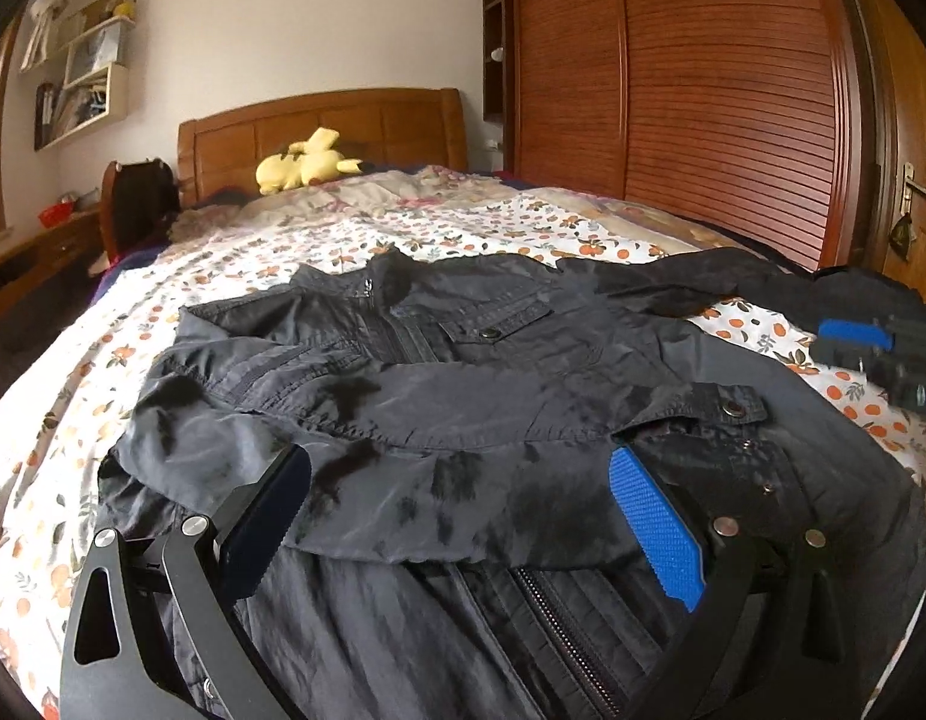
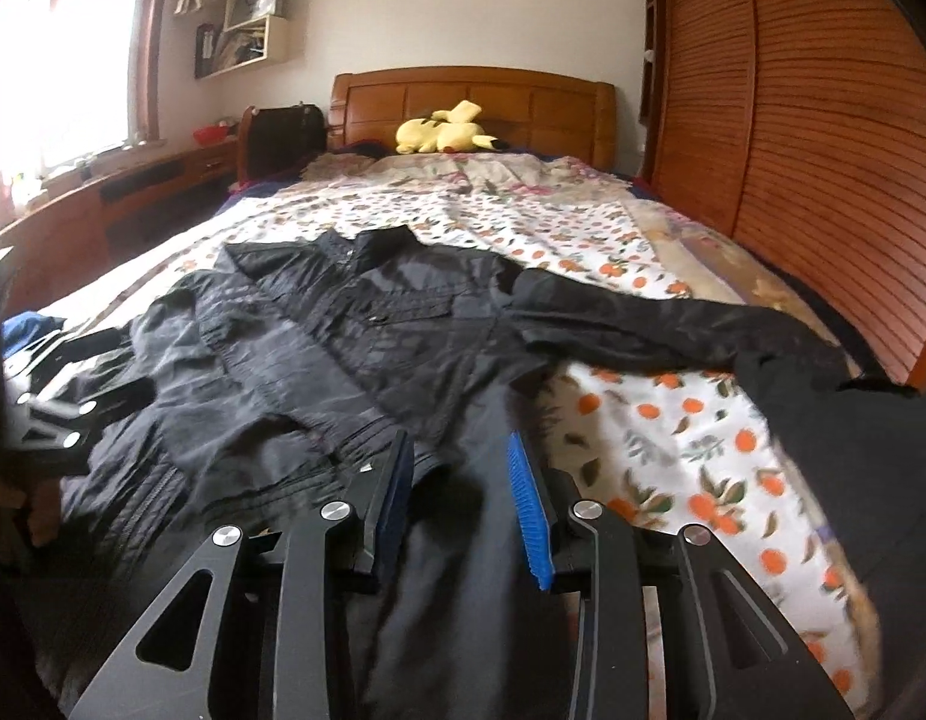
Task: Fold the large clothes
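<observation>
A dark grey jacket lies front up on the floral bedsheet, collar toward the headboard. One sleeve is folded across its chest. The other sleeve stretches out to the right over the sheet. My left gripper hovers open and wide over the folded sleeve, its blue pads clear of the cloth. My right gripper stands over the jacket's right edge near the hem, jaws apart with nothing pinched. The right gripper also shows at the right edge of the left wrist view, and the left gripper at the left edge of the right wrist view.
A yellow plush toy lies by the wooden headboard. A slatted wooden wardrobe runs close along the bed's right side. A desk and a bright window are on the left, with wall shelves above.
</observation>
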Demonstrator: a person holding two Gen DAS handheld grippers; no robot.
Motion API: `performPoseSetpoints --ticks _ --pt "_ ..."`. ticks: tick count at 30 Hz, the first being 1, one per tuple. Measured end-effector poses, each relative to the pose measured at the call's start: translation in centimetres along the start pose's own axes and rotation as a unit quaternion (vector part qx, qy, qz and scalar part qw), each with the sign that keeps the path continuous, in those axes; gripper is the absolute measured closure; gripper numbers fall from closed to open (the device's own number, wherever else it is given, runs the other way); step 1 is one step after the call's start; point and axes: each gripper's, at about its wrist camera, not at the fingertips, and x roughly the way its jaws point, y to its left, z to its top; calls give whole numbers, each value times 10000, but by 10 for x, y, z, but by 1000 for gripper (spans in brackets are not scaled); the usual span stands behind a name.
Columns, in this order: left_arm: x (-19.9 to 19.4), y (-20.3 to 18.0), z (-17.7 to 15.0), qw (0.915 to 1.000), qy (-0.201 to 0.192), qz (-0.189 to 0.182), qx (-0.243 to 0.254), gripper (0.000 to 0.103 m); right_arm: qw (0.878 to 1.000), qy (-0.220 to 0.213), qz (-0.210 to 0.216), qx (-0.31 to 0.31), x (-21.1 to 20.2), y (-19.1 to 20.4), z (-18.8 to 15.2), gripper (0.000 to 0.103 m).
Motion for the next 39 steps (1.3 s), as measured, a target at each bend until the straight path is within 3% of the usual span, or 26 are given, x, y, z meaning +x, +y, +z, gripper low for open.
performPoseSetpoints --ticks 1,11,18,21,32,39 --pt "-1 0 -1 10000 -46 12 -2 3 10000 7 -51 -13 2 -4 4 63" --pt "-15 6 -2 9989 -427 93 -176 3 9982 353 -397 260 61 -58 51 62" --pt "-22 7 -1 9977 -589 256 -206 3 9917 779 -531 877 123 -97 57 47" --pt "-24 7 -1 9976 -617 247 -210 3 9881 935 -631 1047 144 -110 57 47" --pt "-23 3 -1 9979 -594 204 -127 3 9680 1197 -538 2139 192 -157 60 31" --pt "-21 3 -1 9982 -560 190 -135 3 9443 1504 -683 2845 210 -180 56 25"
